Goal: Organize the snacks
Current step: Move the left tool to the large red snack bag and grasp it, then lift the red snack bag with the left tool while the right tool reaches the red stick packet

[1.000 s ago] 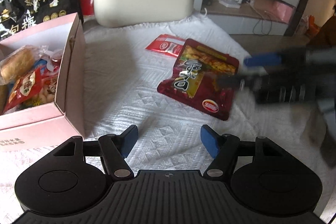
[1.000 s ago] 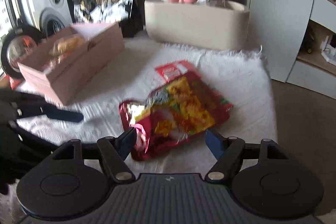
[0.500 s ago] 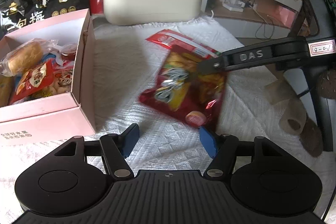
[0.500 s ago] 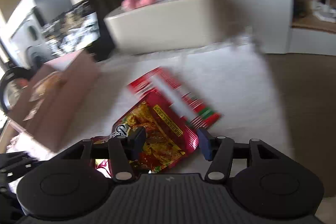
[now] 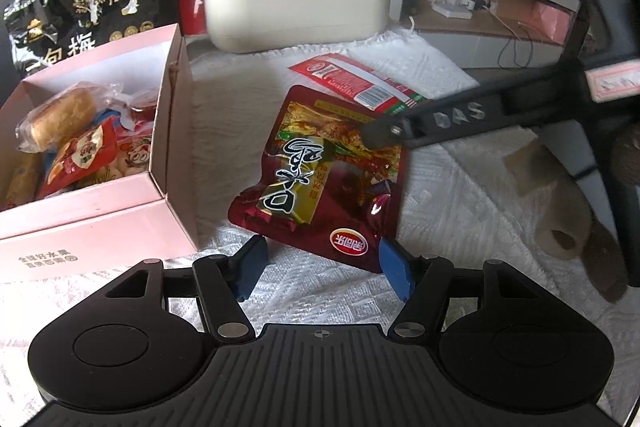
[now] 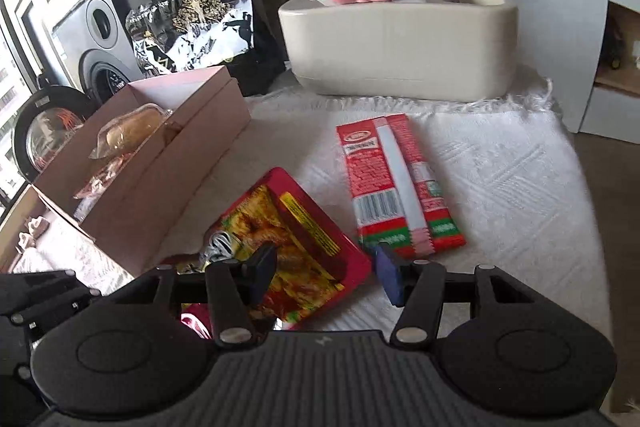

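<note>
- The right gripper (image 6: 326,273) has just been closing its jaws, and the dark red snack bag (image 5: 324,179) is between them. It now pinches the bag near its top edge.
- A second ago this bag lay flat on the white cloth (image 5: 460,195). Now it hangs up off the cloth, tipped, with its low end near the left gripper (image 5: 320,267).
- The bag has also come closer to the pink box (image 5: 96,215), which sits on the left. It is beside the box, not in it.
- The left gripper is empty. Its blue fingers (image 5: 394,269) stand apart, and the bag's low edge hangs just in front of them. I think they do not press on it.
- The pink box already has snacks inside, like a wrapped bread roll (image 5: 56,119) and a small red packet (image 5: 80,159).
- One more snack, the flat red and green packet (image 6: 394,183), lies on the cloth, far from the box on the right side.
- A cream tissue box (image 5: 296,7) sits at the far end of the cloth.
- What this means: the bag is picked up, so I think the next step is to carry it left and drop it in the box. After that, the flat packet is left to do.
</note>
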{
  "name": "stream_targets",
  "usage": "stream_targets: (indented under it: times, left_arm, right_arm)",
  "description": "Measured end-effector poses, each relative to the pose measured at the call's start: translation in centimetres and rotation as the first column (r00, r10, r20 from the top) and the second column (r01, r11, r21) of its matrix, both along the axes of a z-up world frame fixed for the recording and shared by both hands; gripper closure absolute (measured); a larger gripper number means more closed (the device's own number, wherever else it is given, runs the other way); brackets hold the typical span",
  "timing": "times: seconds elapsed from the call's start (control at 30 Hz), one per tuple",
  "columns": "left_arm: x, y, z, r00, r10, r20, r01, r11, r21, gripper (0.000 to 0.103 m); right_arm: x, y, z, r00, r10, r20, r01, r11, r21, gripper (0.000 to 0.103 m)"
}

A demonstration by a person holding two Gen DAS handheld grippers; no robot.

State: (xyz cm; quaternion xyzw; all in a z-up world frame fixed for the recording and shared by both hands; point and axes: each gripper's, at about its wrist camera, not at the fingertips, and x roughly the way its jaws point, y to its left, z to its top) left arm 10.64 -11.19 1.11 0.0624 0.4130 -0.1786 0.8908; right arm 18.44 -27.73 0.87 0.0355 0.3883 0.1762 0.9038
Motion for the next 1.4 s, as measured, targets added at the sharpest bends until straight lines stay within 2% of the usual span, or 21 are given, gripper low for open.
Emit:
stream_targets:
  times: [0.2,0.33,0.47,0.63,0.73,0.87,0.93,1.07,1.17,1.2,1.3,1.4]
  left_arm:
    - [0.0,-0.2,0.0,1.000,0.000,-0.002,0.000,1.000,-0.005,0.034]
    - [-0.2,-0.3,0.1,1.000,-0.006,-0.004,0.006,1.000,-0.002,0.034]
    - [-0.9,0.1,0.8,1.000,-0.021,-0.007,0.021,1.000,0.009,0.035]
    - [-1.9,0.1,3.2,0.995,-0.049,0.092,0.050,0.999,-0.015,0.035]
    - [-0.5,-1.4,3.2,0.988,-0.071,0.137,0.066,0.997,0.040,0.035]
    - [2.1,-3.0,1.4,0.990,-0.074,0.120,0.060,0.991,0.117,0.035]
    - [2.9,-2.9,0.7,0.993,-0.053,0.102,0.040,0.991,0.126,0.037]
    - [3.6,-2.3,0.6,0.995,-0.040,0.091,0.032,0.996,0.087,0.038]
    - [4.2,-2.4,0.4,0.996,-0.032,0.082,0.026,0.997,0.075,0.036]
    - [4.5,-2.4,0.4,0.997,-0.022,0.071,0.018,0.998,0.056,0.036]
    - [5.3,-2.1,0.5,1.000,0.008,0.028,-0.007,1.000,-0.029,0.027]
    - [5.3,-1.9,0.6,1.000,-0.016,-0.003,0.016,0.996,-0.089,0.023]
  right_arm:
    - [-1.1,-1.1,-0.6,0.999,0.014,-0.043,-0.013,0.999,0.033,0.048]
    - [-0.4,-0.3,-0.6,0.999,0.022,-0.030,-0.020,0.997,0.068,0.047]
    - [0.6,1.0,-0.6,0.999,0.040,-0.016,-0.039,0.997,0.060,0.047]
    - [-0.8,-0.4,0.0,0.999,0.032,0.013,-0.032,0.999,0.033,0.047]
    - [-2.1,-2.1,0.2,0.998,0.000,0.057,0.000,1.000,-0.006,0.047]
    - [-3.3,-4.6,-0.4,0.994,-0.071,0.082,0.071,0.997,-0.002,0.046]
    - [-3.5,-5.7,-1.1,0.994,-0.087,0.067,0.086,0.996,0.019,0.046]
    - [-4.0,-6.9,-2.0,0.992,-0.099,0.080,0.093,0.993,0.076,0.046]
    - [-3.9,-6.9,-2.1,0.992,-0.096,0.085,0.089,0.993,0.080,0.044]
    - [-4.0,-6.8,-2.2,0.992,-0.092,0.088,0.085,0.993,0.076,0.043]
    - [-4.1,-6.7,-2.2,0.992,-0.092,0.092,0.085,0.993,0.079,0.041]
    - [-4.1,-7.1,-2.2,0.991,-0.102,0.090,0.092,0.990,0.107,0.041]
